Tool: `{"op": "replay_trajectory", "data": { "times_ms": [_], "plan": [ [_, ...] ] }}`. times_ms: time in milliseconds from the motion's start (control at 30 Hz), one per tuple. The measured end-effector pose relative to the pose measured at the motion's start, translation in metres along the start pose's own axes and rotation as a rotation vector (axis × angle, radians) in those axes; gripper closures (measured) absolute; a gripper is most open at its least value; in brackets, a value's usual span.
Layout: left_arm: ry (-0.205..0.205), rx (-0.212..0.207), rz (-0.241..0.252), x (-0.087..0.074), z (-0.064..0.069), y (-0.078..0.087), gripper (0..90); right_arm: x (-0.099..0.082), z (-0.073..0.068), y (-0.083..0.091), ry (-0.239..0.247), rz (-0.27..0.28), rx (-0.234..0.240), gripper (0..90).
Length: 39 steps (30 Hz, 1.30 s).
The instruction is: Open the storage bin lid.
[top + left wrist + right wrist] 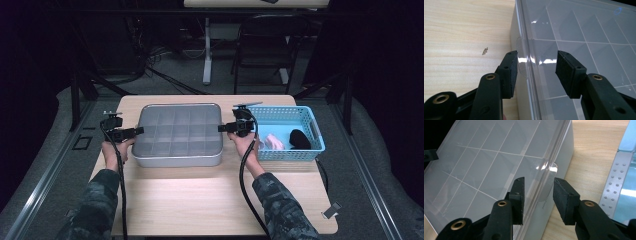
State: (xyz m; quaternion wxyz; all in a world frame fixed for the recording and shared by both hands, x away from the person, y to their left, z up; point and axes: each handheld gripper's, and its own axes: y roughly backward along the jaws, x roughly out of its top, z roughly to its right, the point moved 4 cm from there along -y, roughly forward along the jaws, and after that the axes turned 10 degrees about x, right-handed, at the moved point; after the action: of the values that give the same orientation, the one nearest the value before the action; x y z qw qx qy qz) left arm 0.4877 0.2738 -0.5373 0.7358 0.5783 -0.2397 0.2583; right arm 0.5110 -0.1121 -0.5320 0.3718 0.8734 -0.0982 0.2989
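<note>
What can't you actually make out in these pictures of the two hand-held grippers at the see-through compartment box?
- High view: the pink item and black item in the light blue plastic basket are too small to identify.
- Left gripper view: whether its pads press the clear lid tab of the grey compartment box; glare blurs it.
- Right gripper view: the box's interior, clouded by the frosted lid.

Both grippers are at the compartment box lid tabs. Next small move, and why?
Probably close both a little further onto the tabs before lifting. The left gripper straddles the lid's clear tab with a gap at the inner pad, and the right gripper straddles the opposite tab, also not visibly pinched. The clear lid sits flat on the compartment box.
</note>
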Motion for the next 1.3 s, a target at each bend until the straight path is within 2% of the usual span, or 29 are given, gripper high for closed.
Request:
{"op": "replay_trajectory", "data": {
  "times_ms": [200, 300, 433, 533, 900, 933, 967, 1100, 1167, 1300],
  "plan": [
    [-0.011, 0.012, -0.007, 0.0004, 0.002, 0.001, 52.4, -0.0011, 0.003, -0.0018, -0.028, 0.0, 0.017, 58.3],
    [-0.012, 0.013, -0.007, 0.0005, 0.0026, 0.0012, 52.3, -0.0023, 0.0042, -0.0045, -0.055, 0.003, 0.046, 57.7],
    [-0.007, 0.013, -0.005, 0.0003, 0.0023, 0.0009, 52.3, -0.0021, 0.0046, -0.0047, -0.055, 0.007, 0.051, 57.8],
    [0.01, -0.006, -0.003, -0.0008, 0.0003, 0.001, 52.4, -0.0025, 0.0049, -0.0046, -0.051, 0.0, 0.046, 57.8],
    [0.052, -0.03, -0.002, -0.0018, -0.0009, -0.0005, 52.1, -0.0028, 0.0055, -0.0044, -0.056, 0.003, 0.054, 58.2],
    [0.051, -0.035, -0.016, -0.002, -0.0016, 0.0001, 52.0, -0.0027, 0.0055, -0.0044, -0.057, 0.002, 0.055, 58.2],
    [0.062, -0.036, -0.003, -0.002, -0.0014, -0.0011, 51.9, -0.0025, 0.0054, -0.0045, -0.06, 0.003, 0.057, 58.2],
    [0.091, -0.061, -0.017, -0.0024, -0.0031, -0.0019, 51.9, -0.0027, 0.0062, -0.0052, -0.066, -0.002, 0.068, 57.5],
    [0.092, -0.076, -0.032, -0.0025, -0.0041, -0.0019, 52.2, -0.0026, 0.0063, -0.0052, -0.065, -0.01, 0.07, 57.5],
    [0.084, -0.069, -0.032, -0.0018, -0.0031, -0.0015, 52.3, -0.003, 0.0064, -0.0057, -0.077, 0.001, 0.076, 58.0]
  ]
}}
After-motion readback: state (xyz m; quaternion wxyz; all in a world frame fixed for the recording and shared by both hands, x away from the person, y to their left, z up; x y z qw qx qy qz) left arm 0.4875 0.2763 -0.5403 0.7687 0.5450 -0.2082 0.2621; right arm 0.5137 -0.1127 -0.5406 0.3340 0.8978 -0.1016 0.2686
